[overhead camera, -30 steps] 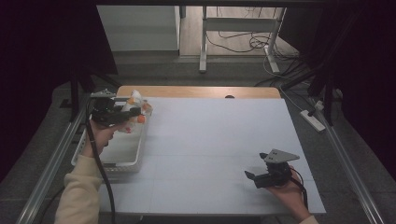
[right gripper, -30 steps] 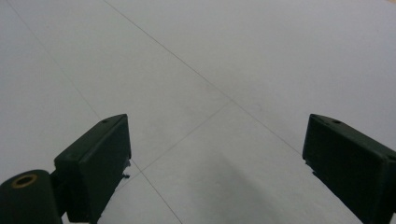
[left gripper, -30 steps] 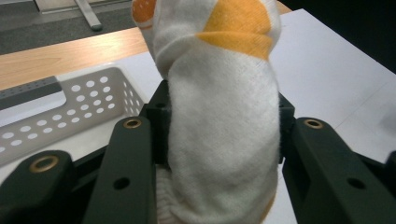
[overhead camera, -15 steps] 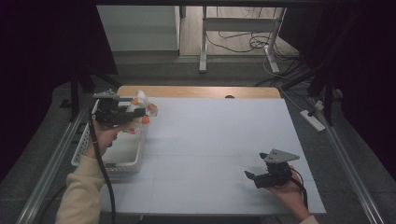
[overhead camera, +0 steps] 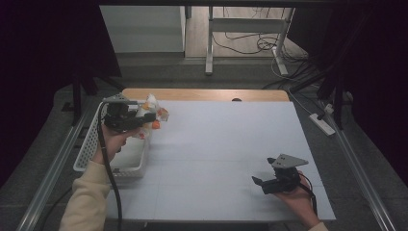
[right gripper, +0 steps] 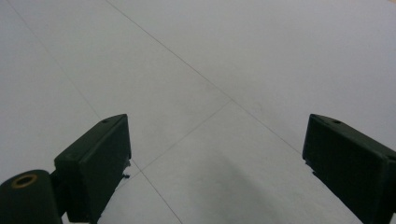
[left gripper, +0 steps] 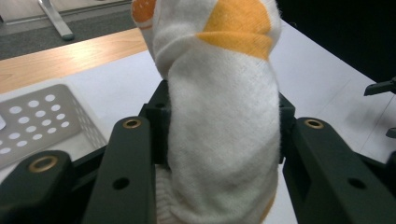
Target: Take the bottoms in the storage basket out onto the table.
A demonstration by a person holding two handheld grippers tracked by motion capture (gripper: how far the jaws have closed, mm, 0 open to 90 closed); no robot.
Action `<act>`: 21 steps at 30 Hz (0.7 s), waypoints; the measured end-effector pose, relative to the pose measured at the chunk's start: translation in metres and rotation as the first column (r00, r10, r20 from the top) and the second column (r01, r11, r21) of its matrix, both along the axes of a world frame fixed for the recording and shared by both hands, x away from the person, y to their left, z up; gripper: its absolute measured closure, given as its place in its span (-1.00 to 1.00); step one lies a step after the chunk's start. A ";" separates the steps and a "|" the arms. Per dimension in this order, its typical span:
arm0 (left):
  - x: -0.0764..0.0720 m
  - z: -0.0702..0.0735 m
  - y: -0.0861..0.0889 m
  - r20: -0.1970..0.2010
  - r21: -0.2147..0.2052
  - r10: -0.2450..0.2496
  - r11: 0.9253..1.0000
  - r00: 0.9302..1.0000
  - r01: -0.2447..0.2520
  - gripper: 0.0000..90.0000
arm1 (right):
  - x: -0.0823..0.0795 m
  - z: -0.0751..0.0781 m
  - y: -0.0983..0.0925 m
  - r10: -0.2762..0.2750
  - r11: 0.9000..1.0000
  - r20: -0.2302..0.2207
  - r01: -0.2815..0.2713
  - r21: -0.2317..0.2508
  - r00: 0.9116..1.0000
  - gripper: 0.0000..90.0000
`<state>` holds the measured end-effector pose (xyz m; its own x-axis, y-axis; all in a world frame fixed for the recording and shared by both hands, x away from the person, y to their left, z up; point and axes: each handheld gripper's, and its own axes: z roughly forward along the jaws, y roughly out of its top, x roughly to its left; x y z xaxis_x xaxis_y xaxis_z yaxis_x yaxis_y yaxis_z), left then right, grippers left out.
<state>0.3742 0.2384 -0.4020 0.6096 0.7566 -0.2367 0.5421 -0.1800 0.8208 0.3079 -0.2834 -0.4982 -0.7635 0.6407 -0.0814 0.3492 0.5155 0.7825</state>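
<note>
Your left claw (overhead camera: 153,117) grips a white-and-orange sock (left gripper: 219,116) above the white basket (overhead camera: 91,149) (far left of desk). Your right claw (overhead camera: 258,183) rests open, near right.

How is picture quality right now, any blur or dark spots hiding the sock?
High view: dim, surroundings nearly black, sock small and slightly soft over the basket. Left gripper view: bright, sock sharp, table corner behind it soft. Right gripper view: even light, faint shadow on the table.

A white perforated basket (overhead camera: 91,149) sits at the white table's (overhead camera: 226,144) left edge.
</note>
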 end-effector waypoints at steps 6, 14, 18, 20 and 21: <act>0.000 -0.002 -0.005 0.005 -0.013 -0.007 1.000 1.000 0.007 0.28 | 0.000 0.000 0.000 0.001 1.000 0.000 -0.001 -0.003 1.000 -0.83; 0.001 -0.004 -0.012 0.005 -0.009 -0.025 1.000 1.000 0.025 0.29 | 0.000 0.000 0.000 0.003 1.000 0.000 -0.003 -0.003 1.000 -0.83; 0.001 -0.005 -0.017 0.006 -0.005 -0.032 0.999 0.999 0.032 0.28 | 0.000 0.000 0.000 0.003 1.000 -0.001 -0.003 -0.003 1.000 -0.83; 0.001 -0.005 -0.019 0.008 -0.006 -0.035 0.999 0.999 0.035 0.28 | 0.000 0.000 0.000 0.003 1.000 -0.001 -0.003 -0.003 1.000 -0.83; 0.001 -0.004 -0.020 0.010 -0.007 -0.037 0.999 0.999 0.037 0.28 | 0.000 0.000 0.001 0.003 1.000 -0.001 -0.003 -0.004 1.000 -0.83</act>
<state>0.3753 0.2180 -0.4063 0.6390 0.7319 -0.2364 0.5274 -0.1933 0.8273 0.3079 -0.2829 -0.4986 -0.7657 0.6379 -0.0825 0.3487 0.5194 0.7802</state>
